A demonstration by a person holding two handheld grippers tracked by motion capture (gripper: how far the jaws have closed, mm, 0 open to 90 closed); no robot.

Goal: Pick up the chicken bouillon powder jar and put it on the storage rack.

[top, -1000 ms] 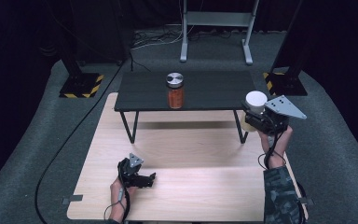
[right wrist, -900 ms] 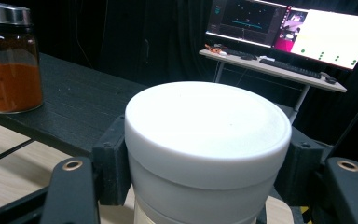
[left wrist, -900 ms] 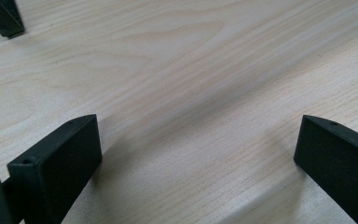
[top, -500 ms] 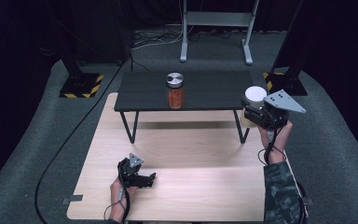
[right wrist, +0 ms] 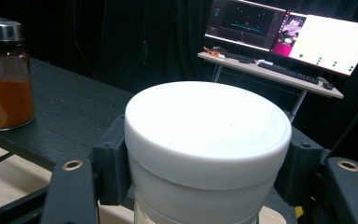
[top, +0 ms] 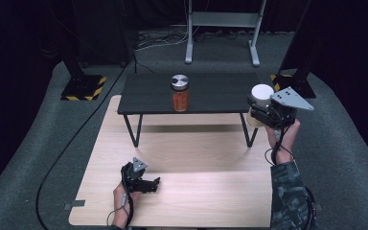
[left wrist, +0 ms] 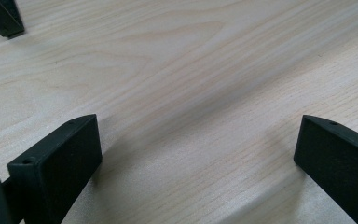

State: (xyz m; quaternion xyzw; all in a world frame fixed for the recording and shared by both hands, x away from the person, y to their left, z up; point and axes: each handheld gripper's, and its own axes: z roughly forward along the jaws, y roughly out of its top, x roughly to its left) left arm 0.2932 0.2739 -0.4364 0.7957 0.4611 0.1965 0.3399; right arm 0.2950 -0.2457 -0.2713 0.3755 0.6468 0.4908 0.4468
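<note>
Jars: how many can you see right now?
2. The orange-filled jar stands on the black table; the white-lidded jar is clamped in the right tool at that table's right end.

White-lidded jar (right wrist: 207, 140) upright in right tongs (right wrist: 205, 163), orange jar (top: 179, 93) mid-table

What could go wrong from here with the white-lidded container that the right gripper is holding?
1. The right gripper holds the white-lidded container beside the black table's end, so it might knock the edge.
2. The jaws clamp just under the lid; a slip would probably drop it onto the wooden board.
</note>
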